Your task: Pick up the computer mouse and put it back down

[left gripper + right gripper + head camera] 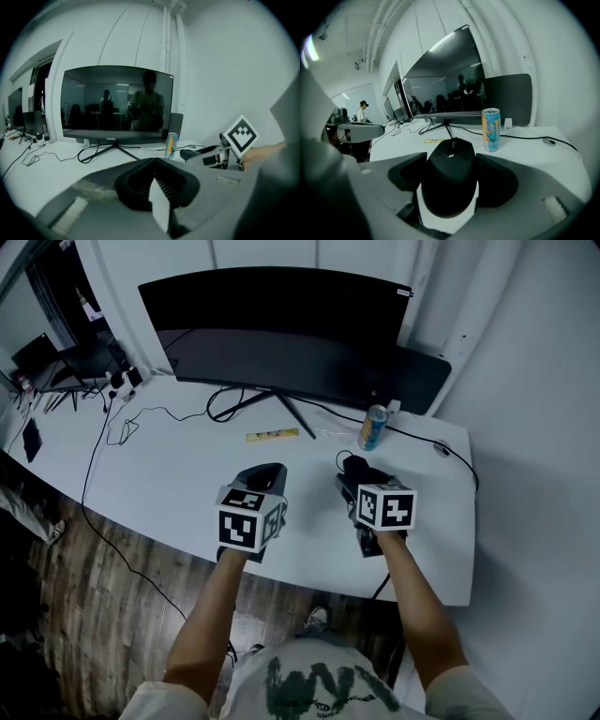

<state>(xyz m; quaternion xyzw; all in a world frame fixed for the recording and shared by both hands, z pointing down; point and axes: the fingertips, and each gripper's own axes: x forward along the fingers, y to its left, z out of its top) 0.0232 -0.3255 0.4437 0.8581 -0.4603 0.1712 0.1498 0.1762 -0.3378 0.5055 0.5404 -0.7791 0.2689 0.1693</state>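
The black computer mouse (pixel 451 180) sits between the jaws of my right gripper (pixel 452 165), which is shut on its two sides and holds it up off the white desk (pixel 178 488). From the head view the mouse (pixel 355 467) shows just ahead of the right gripper (pixel 360 482), right of the desk's middle. My left gripper (pixel 266 474) hovers beside it to the left, over the desk. In the left gripper view its dark pads meet, and the left gripper (pixel 154 165) is shut with nothing in it.
A wide curved monitor (pixel 272 306) stands at the back of the desk on a splayed stand. A drinks can (pixel 373 427) stands right of the stand, and a yellow strip (pixel 272 435) lies in front of it. Cables (pixel 122 423) trail at the left. The desk's front edge is just below the grippers.
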